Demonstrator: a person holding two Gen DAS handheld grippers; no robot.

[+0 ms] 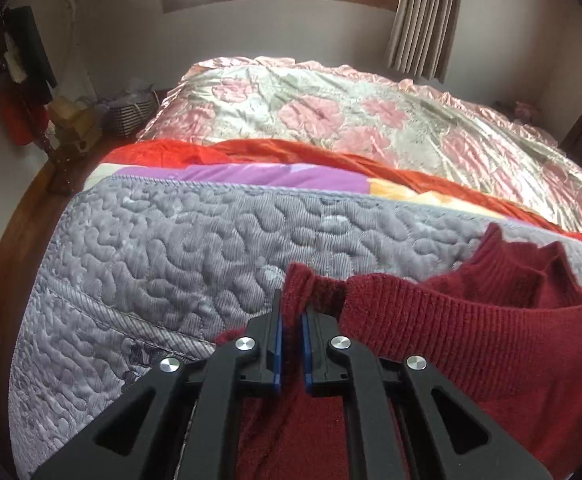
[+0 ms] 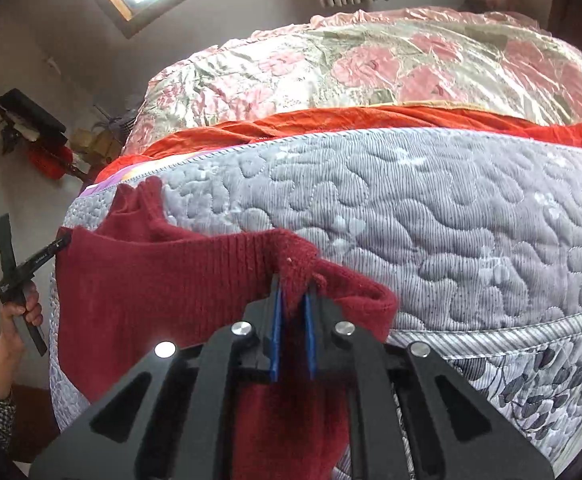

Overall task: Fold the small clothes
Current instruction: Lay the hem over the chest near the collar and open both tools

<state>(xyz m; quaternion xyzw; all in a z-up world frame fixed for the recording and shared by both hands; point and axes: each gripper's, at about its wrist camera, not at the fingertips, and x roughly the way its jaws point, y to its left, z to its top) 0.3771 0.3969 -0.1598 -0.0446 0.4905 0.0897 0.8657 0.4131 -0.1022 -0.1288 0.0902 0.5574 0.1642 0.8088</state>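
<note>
While both the left gripper point(image 1: 291, 312) and right gripper point(image 2: 294, 294) pinch the dark red sweater point(image 2: 163, 272) taut above the grey quilt point(image 2: 431, 220), the next move likely calls for lowering it flat.

Dark red ribbed sweater point(image 1: 471, 340), grey quilted bedspread point(image 1: 171, 248)

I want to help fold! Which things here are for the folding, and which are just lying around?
For the folding:
red sweater
left gripper, shut on it
right gripper, shut on it
grey quilt under it

Just lying around:
flowery bedspread
orange blanket
curtain
basket
</note>
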